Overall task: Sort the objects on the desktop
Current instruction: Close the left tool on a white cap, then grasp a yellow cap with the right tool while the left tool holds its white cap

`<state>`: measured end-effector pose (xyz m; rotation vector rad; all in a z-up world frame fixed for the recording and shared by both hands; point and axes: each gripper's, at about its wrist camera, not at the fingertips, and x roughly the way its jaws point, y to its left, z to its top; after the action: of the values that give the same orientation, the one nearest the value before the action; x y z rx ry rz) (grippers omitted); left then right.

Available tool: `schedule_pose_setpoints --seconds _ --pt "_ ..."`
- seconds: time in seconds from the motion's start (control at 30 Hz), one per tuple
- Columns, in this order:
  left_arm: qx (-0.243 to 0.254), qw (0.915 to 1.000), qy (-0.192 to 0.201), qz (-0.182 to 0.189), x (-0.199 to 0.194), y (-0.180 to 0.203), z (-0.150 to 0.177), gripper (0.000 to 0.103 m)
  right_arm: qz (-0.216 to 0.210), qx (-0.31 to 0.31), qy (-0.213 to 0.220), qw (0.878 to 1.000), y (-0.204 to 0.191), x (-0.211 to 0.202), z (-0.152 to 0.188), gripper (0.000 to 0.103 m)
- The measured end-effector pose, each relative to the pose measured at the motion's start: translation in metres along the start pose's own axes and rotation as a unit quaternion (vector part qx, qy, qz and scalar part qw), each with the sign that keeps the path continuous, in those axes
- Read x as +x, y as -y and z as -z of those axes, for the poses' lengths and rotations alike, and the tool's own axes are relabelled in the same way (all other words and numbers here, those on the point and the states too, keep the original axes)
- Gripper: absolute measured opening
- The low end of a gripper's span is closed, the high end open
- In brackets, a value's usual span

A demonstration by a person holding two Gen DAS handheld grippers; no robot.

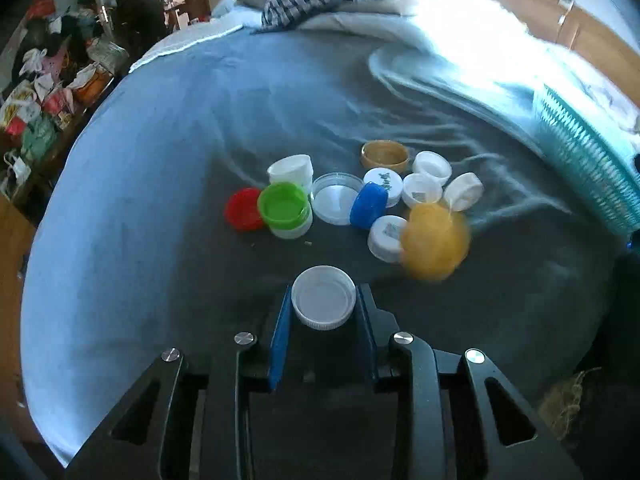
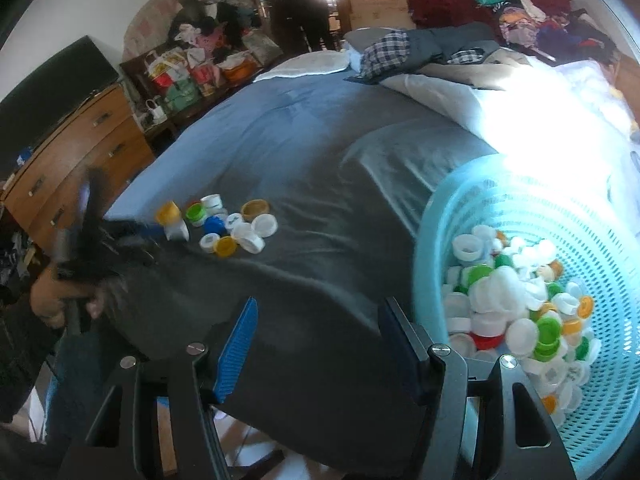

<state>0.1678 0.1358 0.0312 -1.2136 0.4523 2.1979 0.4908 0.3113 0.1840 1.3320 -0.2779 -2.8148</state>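
My left gripper (image 1: 323, 300) is shut on a white cap (image 1: 323, 297), open side up, with a blue pad against each side of it, just above the grey blanket (image 1: 160, 240). Beyond it lies a loose pile of caps: red (image 1: 242, 214), green (image 1: 284, 206), blue (image 1: 368, 204), tan (image 1: 385, 154), several white ones and a blurred yellow one (image 1: 434, 242). In the right wrist view the same pile (image 2: 232, 228) lies mid-bed. My right gripper (image 2: 320, 304) stands open over the blanket with nothing between its fingers, left of the teal basket (image 2: 436, 216).
The teal basket holds many caps (image 2: 520, 300), mostly white, green and yellow; its wall also shows at the right (image 1: 580, 168). A hand (image 2: 60, 296) holds the blurred left gripper at the left. Clothes (image 2: 420, 48) lie at the far end of the bed; a wooden dresser (image 2: 72, 152) stands left.
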Motion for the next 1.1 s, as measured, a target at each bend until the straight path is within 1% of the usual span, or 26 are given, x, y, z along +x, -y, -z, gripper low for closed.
schedule_pose_setpoints --seconds 0.07,0.17,0.23,0.3,0.37,0.43,0.53,0.63,0.7,0.8,0.9,0.93,0.97,1.03,1.1 --pt "-0.003 0.9999 0.012 -0.003 -0.011 -0.001 0.005 0.026 -0.006 -0.005 0.006 1.000 -0.005 0.000 -0.001 0.066" --pt "-0.030 0.9992 0.025 0.004 -0.014 -0.010 0.015 0.026 -0.016 -0.008 0.000 1.000 -0.011 0.008 -0.001 0.066" --pt "-0.051 0.9982 0.031 0.007 -0.017 -0.017 0.024 0.026 -0.033 -0.009 -0.003 0.999 -0.019 0.015 -0.001 0.066" --pt "-0.072 0.9965 0.041 0.008 -0.019 -0.021 0.026 0.026 -0.051 -0.029 -0.009 0.998 -0.036 0.027 0.001 0.063" --pt "-0.091 0.9942 0.057 0.009 -0.027 -0.029 0.026 0.026 -0.071 -0.051 -0.022 0.996 -0.058 0.046 0.005 0.057" --pt "-0.102 0.9922 0.072 0.010 -0.033 -0.035 0.025 0.026 -0.091 -0.073 -0.029 0.993 -0.081 0.065 0.008 0.054" --pt "-0.111 0.9909 0.075 0.007 -0.035 -0.040 0.025 0.026 -0.109 -0.103 -0.027 0.988 -0.114 0.093 0.006 0.053" --pt "-0.126 0.9891 0.076 0.011 -0.034 -0.049 0.029 0.026 -0.114 -0.125 -0.024 0.985 -0.137 0.120 -0.001 0.053" --pt "-0.136 0.9876 0.077 0.015 -0.034 -0.054 0.031 0.026 -0.111 -0.128 -0.028 0.985 -0.144 0.135 -0.006 0.053" --pt "-0.143 0.9863 0.080 0.021 -0.034 -0.057 0.032 0.026 -0.096 -0.125 -0.046 0.986 -0.148 0.161 -0.012 0.052" --pt "-0.144 0.9859 0.080 0.026 -0.033 -0.058 0.033 0.026 -0.088 -0.123 -0.057 0.987 -0.148 0.174 -0.016 0.048" --pt "-0.145 0.9857 0.082 0.026 -0.033 -0.058 0.033 0.026 -0.086 -0.125 -0.060 0.987 -0.149 0.177 -0.016 0.044" --pt "-0.145 0.9856 0.083 0.028 -0.034 -0.059 0.033 0.026 -0.082 -0.128 -0.066 0.986 -0.150 0.181 -0.015 0.036" --pt "-0.145 0.9855 0.082 0.031 -0.033 -0.060 0.033 0.026 -0.076 -0.129 -0.074 0.986 -0.150 0.186 -0.014 0.029" --pt "-0.147 0.9852 0.082 0.033 -0.033 -0.060 0.034 0.026 -0.073 -0.128 -0.077 0.986 -0.149 0.188 -0.014 0.029"
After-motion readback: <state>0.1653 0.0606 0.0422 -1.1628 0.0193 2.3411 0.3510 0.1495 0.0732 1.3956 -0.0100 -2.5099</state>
